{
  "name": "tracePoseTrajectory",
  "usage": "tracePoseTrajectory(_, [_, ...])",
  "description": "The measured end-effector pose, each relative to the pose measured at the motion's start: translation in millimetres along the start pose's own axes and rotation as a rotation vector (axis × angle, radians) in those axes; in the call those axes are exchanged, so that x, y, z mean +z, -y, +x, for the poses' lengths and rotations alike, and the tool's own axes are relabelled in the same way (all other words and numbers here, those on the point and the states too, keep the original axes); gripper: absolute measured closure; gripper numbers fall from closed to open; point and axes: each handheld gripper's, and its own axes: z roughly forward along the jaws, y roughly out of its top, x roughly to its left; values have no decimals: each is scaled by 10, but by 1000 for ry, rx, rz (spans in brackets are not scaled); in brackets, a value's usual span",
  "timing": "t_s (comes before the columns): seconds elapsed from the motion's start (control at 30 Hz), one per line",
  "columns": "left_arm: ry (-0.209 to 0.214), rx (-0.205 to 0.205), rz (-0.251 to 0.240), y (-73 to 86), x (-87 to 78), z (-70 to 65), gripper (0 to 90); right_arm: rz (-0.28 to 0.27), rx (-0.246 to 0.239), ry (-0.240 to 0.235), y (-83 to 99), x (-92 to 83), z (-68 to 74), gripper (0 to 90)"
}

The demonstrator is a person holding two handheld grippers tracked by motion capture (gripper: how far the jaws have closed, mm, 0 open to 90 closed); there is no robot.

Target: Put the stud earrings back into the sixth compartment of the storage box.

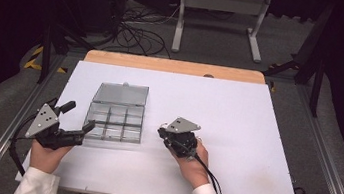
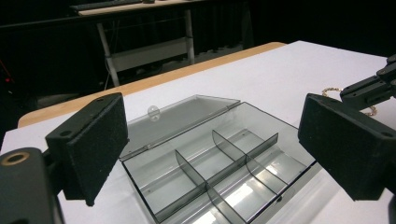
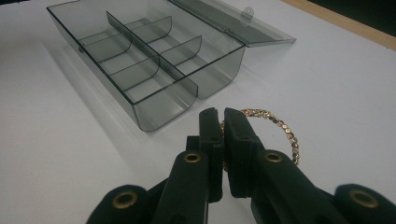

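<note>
Right now the right gripper (image 3: 223, 122) pinches a gold bead bracelet (image 3: 280, 128) between closed jaws near the middle of the white table (image 1: 238, 116), just beside the open compartment box (image 1: 115, 120), while the left gripper (image 1: 79, 116) waits wide open near the table's front left corner.

Clear grey plastic compartment box (image 1: 115, 122) sits lid-open on the white table (image 1: 237, 121), left gripper (image 1: 79, 116) spread beside it, right gripper (image 1: 161, 131) pinched nearby.
</note>
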Motion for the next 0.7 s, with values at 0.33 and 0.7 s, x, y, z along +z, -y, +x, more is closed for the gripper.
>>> tracePoseTrajectory(0.33, [2, -4, -3, -1, -6, 9, 91, -13, -23, -26, -142, 118, 112, 869])
tracePoseTrajectory(0.7, [4, -6, -3, 0, -9, 15, 91, -17, -48, -60, -274, 278, 244, 869])
